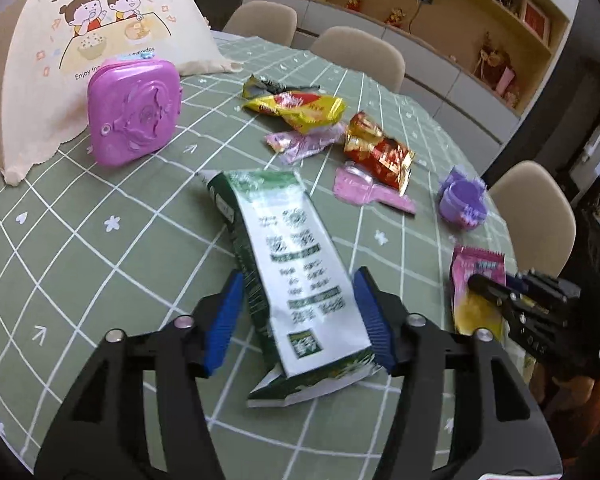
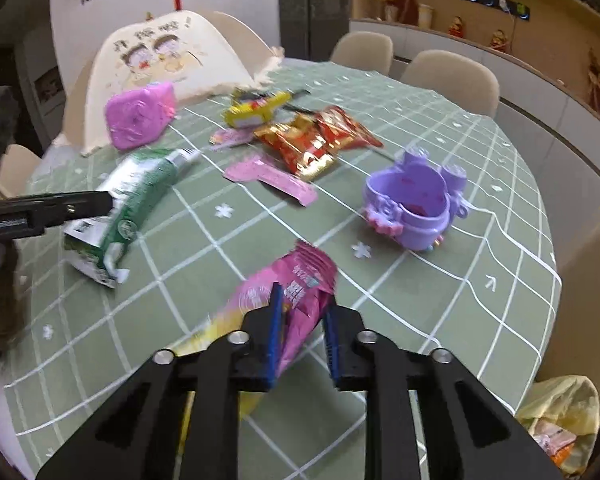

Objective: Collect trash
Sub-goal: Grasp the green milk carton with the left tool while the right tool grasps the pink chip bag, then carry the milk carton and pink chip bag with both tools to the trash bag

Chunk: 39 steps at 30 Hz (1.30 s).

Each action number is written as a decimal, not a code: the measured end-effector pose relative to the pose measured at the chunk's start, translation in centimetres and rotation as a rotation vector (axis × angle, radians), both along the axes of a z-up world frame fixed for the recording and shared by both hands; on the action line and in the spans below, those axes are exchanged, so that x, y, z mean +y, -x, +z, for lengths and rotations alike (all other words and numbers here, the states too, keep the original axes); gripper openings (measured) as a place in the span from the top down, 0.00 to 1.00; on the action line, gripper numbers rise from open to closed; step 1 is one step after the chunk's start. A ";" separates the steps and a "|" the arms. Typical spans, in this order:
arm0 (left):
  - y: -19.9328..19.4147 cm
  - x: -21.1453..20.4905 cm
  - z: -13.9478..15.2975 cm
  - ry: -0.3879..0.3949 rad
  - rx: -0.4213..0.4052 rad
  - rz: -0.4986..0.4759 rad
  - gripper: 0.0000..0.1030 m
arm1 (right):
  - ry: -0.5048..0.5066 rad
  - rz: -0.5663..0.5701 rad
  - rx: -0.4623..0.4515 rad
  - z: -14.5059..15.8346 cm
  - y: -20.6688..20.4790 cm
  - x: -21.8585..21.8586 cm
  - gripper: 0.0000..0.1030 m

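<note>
Two grippers were working the table at once, which made sense with that much litter spread over the green checked tablecloth. The left gripper had its blue pads set wide apart on either side of the green and white carton, which lay flat and squashed, lengthwise between the fingers. From what I could see the pads were just beside its edges or barely touching, so it looked lined up for a squeeze rather than actually held.

Over on its right side, the right gripper had narrowed in on the pink and yellow snack wrapper. One pad pressed into the foil and the other sat just at its edge, and I couldn't tell for sure if the grip was firm. Going for the puckered end seemed smart, since flat foil gives you nothing to grab.

Ahead of both pairs of tongs sat more trash: a red and gold wrapper, a yellow wrapper and a pink sachet. The purple toy pot and pink case didn't look like rubbish, so I'd guess they stay. Down to the right of the right tongs, off the table edge, hung a yellowish bag with scraps in it, probably where it all goes.
</note>
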<state>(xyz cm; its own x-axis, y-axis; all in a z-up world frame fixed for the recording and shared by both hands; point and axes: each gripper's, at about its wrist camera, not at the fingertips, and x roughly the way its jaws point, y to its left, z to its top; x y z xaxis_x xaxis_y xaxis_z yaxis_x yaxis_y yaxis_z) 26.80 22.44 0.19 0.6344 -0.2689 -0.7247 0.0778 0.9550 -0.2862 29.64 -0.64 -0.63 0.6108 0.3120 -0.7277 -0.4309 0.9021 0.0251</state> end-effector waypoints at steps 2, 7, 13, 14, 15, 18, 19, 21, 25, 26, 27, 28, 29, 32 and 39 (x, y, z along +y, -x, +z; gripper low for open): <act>-0.5 -0.3 0.2 -0.004 -0.002 0.026 0.43 | 0.005 0.005 -0.018 0.4 0.5 -0.1 0.88; -2.5 -1.4 -0.2 -0.081 0.023 0.107 0.42 | -0.003 0.003 -0.033 1.0 1.4 -0.8 0.89; -3.5 -2.4 -0.8 -0.130 0.041 0.149 0.47 | -0.013 -0.008 -0.050 1.4 2.1 -2.2 0.89; -3.5 -2.5 -0.8 -0.129 0.042 0.145 0.49 | -0.016 -0.009 -0.050 1.4 2.2 -2.4 0.89; -3.4 -2.5 -0.8 -0.126 0.041 0.140 0.50 | -0.019 -0.009 -0.050 1.4 2.2 -2.6 0.89; -2.8 -2.7 -0.4 -0.116 0.032 0.123 0.51 | -0.036 -0.009 -0.048 1.5 2.2 -3.0 0.89; -2.4 -2.9 -0.2 -0.112 0.027 0.114 0.51 | -0.040 -0.009 -0.048 1.5 2.2 -3.1 0.89; -1.8 -3.4 0.3 -0.111 0.013 0.100 0.51 | -0.045 -0.008 -0.053 1.5 2.3 -3.2 0.89; -0.6 -4.5 1.7 -0.116 -0.028 0.081 0.51 | -0.053 -0.007 -0.071 2.0 2.7 -3.6 0.89; -0.4 -4.7 2.0 -0.116 -0.035 0.078 0.51 | -0.054 -0.008 -0.079 2.2 2.8 -3.8 0.89; -0.1 -5.1 2.6 -0.114 -0.051 0.071 0.51 | -0.057 -0.010 -0.087 2.5 3.0 -4.1 0.89; 0.0 -5.3 2.8 -0.111 -0.059 0.066 0.51 | -0.059 -0.013 -0.093 2.7 3.1 -4.3 0.89; 0.2 -5.5 3.2 -0.107 -0.069 0.059 0.51 | -0.061 -0.015 -0.098 2.8 3.2 -4.5 0.89; 0.9 -6.6 4.5 -0.099 -0.102 0.039 0.51 | -0.066 -0.028 -0.117 3.5 3.6 -5.4 0.89; 1.6 -10.6 6.5 -0.071 -0.155 -0.025 0.51 | -0.094 -0.079 -0.164 4.8 4.6 -8.9 0.89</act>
<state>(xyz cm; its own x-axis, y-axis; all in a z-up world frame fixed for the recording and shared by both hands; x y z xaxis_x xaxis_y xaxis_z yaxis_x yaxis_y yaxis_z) 25.23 11.87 6.66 0.7338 -0.2374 -0.6366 0.1397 0.9697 -0.2006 25.02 -9.50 4.19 0.7439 0.3199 -0.5868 -0.3637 0.9304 0.0461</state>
